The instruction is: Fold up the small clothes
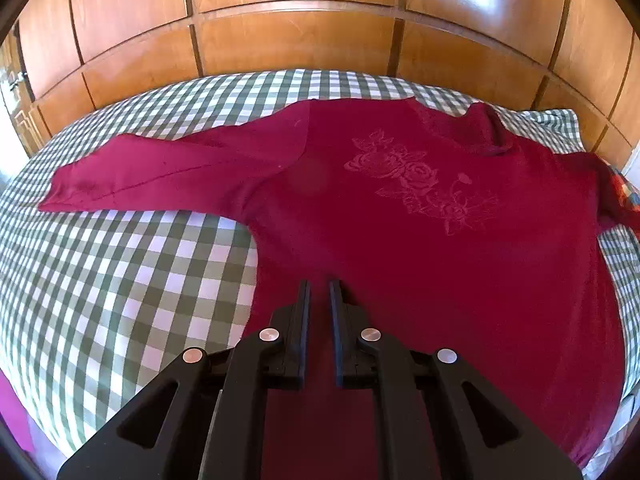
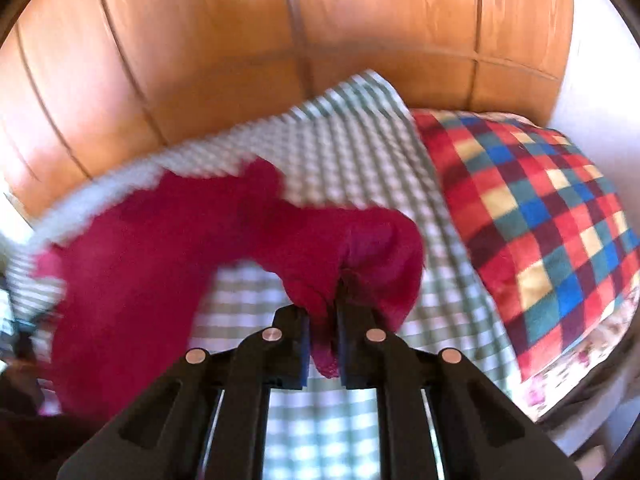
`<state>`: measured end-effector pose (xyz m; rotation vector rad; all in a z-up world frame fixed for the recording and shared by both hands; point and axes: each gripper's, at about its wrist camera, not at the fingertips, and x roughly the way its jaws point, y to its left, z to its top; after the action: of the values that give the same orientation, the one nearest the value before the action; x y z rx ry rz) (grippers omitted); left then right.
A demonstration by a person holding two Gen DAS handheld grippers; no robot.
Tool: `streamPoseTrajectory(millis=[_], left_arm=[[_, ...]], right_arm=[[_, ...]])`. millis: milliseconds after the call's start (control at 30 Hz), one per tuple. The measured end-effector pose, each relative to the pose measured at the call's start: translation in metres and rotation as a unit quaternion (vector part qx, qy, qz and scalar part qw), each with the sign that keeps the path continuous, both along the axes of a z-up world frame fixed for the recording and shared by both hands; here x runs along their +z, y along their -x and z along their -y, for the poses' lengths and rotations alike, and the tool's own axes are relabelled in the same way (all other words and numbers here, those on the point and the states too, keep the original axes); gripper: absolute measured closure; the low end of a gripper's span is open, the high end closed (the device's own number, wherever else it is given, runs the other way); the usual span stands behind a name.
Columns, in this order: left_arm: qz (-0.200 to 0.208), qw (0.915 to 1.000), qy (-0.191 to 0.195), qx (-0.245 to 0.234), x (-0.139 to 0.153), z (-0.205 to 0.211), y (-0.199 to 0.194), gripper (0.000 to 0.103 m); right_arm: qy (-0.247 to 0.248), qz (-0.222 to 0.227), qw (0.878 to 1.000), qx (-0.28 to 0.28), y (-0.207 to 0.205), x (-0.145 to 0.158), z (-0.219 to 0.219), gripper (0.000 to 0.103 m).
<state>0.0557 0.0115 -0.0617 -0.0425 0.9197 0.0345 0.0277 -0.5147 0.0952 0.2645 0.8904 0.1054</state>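
Shirt (image 1: pixel 420 208), a dark red long-sleeved one with a tone-on-tone rose print on the chest, is lying spread flat on the bed (image 1: pixel 132 272), which is wearing a green-and-white check sheet in front of wooden wardrobe doors (image 1: pixel 300 44). One sleeve (image 1: pixel 160 176) is stretching out flat to the left; no fold is showing in the body yet, so the task is looking barely begun. The left gripper (image 1: pixel 320 284) is hovering over the lower part of the shirt with its jaws nearly together and nothing between them. The right gripper (image 2: pixel 324 308) is pinching a bunch of the red cloth, its jaws closed tight on it and the fabric hanging up off the sheet; this is probably the other sleeve or shoulder, though the blur in that view is making it hard to say which. A bright multicoloured check pillow (image 2: pixel 540 240) is sitting just beside the lifted cloth. Both sleeves and the body are still waiting to be folded in. No brand, label or readable writing is showing anywhere.
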Motion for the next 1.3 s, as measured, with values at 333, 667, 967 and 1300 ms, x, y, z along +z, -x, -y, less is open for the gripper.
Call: streamPoseTrajectory(millis=[333,667,967,1300], left_arm=[[0.004,0.9999,-0.004,-0.016,0.005,0.010,0.000,0.095],[0.005,0.9993,-0.029,-0.024,0.009,0.022,-0.005,0.095],[-0.001,0.9989,-0.027,-0.038,-0.002,0.038,-0.017,0.095],[-0.005,0.9980,-0.028,-0.057,-0.006,0.049,-0.010,0.095]], right_arm=[[-0.124,0.030,0.986,-0.112,-0.008,0.030,0.075,0.094],[-0.113,-0.087,0.940,-0.310,-0.083,-0.078,0.192,0.052],[-0.162,-0.019,0.949,-0.271,-0.018,-0.085,0.159,0.024],[-0.222,-0.041,0.925,-0.307,-0.050,-0.150,0.145,0.053]])
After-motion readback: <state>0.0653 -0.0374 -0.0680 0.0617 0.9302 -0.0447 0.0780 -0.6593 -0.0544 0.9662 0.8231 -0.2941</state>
